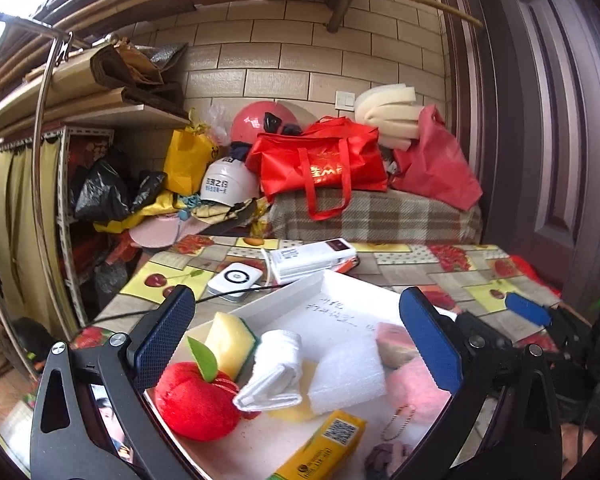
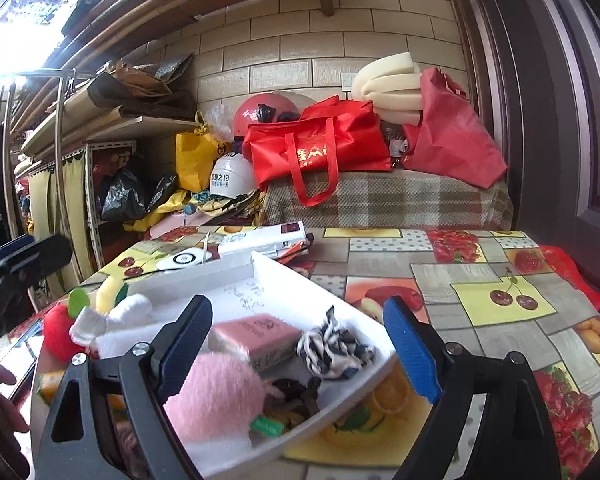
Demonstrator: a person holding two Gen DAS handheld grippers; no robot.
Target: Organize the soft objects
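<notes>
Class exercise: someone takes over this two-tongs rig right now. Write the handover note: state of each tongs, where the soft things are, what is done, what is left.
Left tongs: open, empty, hovering over the left part of the white tray.
Right tongs: open, empty, over the tray's right part.
In the tray: red plush apple, yellow sponge, rolled white cloth, white foam block, pink plush toy, pink sponge block, black-and-white rope knot, yellow box.
Done: the soft items visible on the table sit in the tray.
Left: possibly tidying them; I cannot tell whether more remain elsewhere.
</notes>
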